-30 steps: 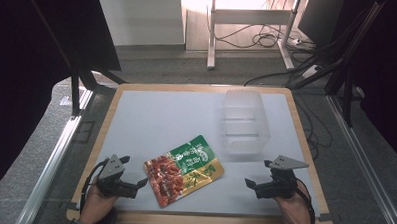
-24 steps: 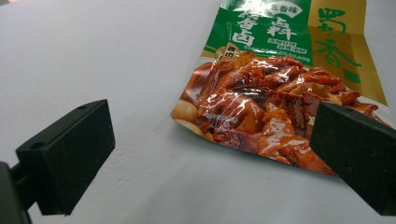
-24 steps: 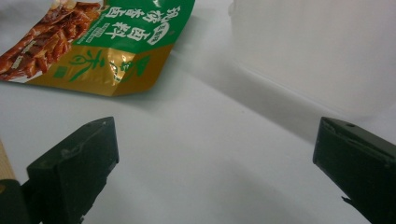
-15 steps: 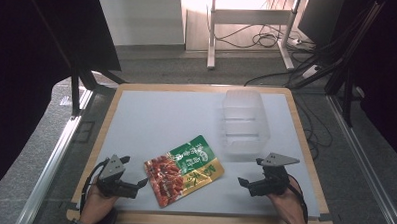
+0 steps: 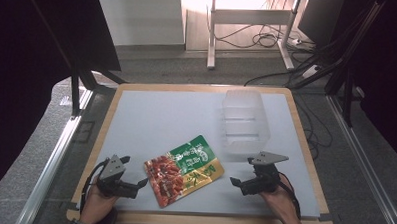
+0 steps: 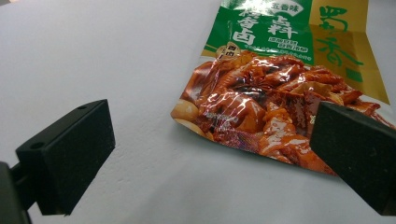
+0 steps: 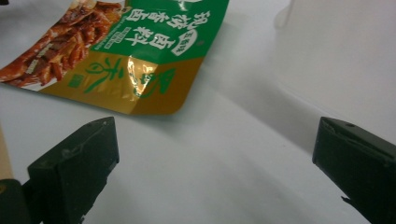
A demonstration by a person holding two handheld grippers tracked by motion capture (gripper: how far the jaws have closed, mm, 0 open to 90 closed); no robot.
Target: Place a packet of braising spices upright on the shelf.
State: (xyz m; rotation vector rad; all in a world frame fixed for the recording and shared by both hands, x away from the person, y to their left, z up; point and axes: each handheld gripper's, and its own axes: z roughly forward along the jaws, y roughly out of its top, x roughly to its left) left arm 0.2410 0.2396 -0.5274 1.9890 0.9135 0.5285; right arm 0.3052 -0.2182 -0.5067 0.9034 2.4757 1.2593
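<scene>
Flat on the white table top point(image 5: 151, 120): 1 snack pouch point(image 5: 184, 170), 2 grippers wide open beside it, nothing held.

Table top pale, matte, framed by a wooden rim; grey floor, cables and desk legs beyond its far edge. Pouch lies near the front edge, printed side up, red end toward the left gripper point(image 5: 140, 184), gold end toward the right gripper point(image 5: 236, 183). Left gripper just beside the pouch's red corner, 1 jaw over that corner in the left gripper view, no contact visible. Right gripper near the gold edge, apart from it. Clear plastic bin point(image 5: 244, 121) stands behind the pouch toward the right rim. Bare surface left of and behind the pouch.
</scene>
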